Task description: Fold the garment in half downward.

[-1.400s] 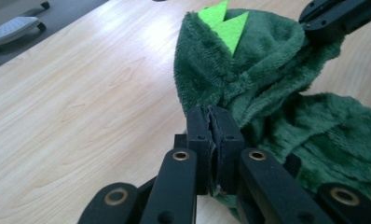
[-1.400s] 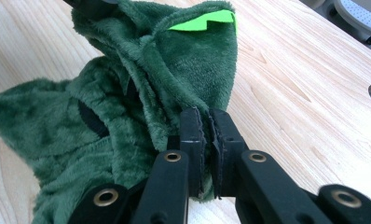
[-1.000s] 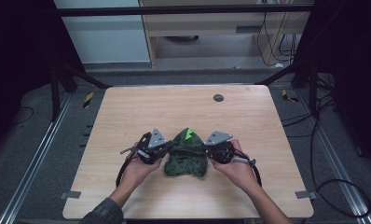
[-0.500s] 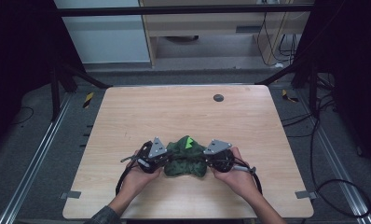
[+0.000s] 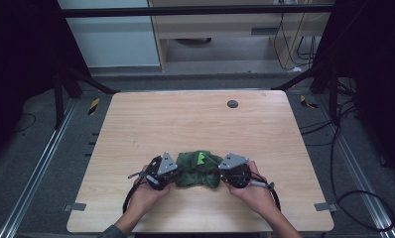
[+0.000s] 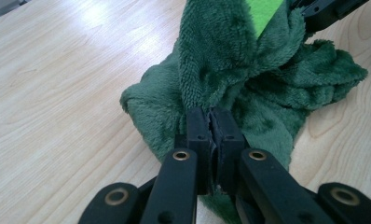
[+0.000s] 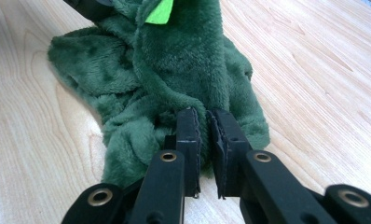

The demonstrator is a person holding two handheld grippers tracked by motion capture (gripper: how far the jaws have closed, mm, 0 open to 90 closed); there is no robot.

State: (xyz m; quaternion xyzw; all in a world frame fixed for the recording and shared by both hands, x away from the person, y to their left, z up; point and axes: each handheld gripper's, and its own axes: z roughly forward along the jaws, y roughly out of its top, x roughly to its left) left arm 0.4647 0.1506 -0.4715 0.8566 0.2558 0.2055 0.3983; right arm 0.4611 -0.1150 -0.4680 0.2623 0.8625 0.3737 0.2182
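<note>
Both grippers pinch the same dark green fleece cloth, one at each end. Left gripper has its jaws pressed together on a fold at the cloth's left edge, with the plush pile bunched around the tips. Right gripper clamps a thick fold at the right edge, its jaws nearly together with fabric between them. In the high view the cloth lies crumpled on the wooden bench, near the front edge, between the two hands. A bright green patch shows on its top. A small dark round disc sits well apart, toward the far side of the bench.
</note>
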